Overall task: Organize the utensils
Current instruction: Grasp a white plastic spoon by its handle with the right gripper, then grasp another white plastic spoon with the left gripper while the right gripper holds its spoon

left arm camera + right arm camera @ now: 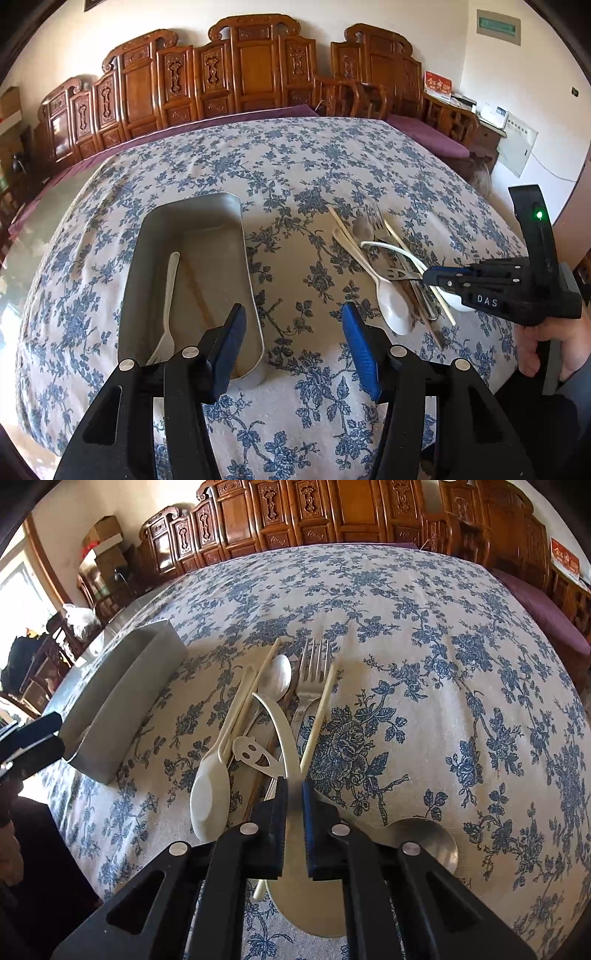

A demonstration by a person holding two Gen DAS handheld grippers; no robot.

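A grey metal tray [147,236] lies on the floral tablecloth and holds a white plastic fork [168,306] and a chopstick. It also shows in the right wrist view [122,686]. My left gripper [293,347] is open and empty, just right of the tray's near end. A pile of utensils [273,709] lies to the right: metal forks [314,664], spoons, chopsticks, a smiley-handled piece [255,755]. My right gripper [294,830] is shut on the curved handle of a white ladle spoon [284,734], whose bowl lies under the fingers. The right gripper also shows in the left wrist view [430,277].
A white plastic spoon [208,794] lies left of my right gripper. A metal spoon bowl [424,840] lies to its right. Carved wooden chairs [240,74] line the far table edge. Boxes [103,535] stand at the back left.
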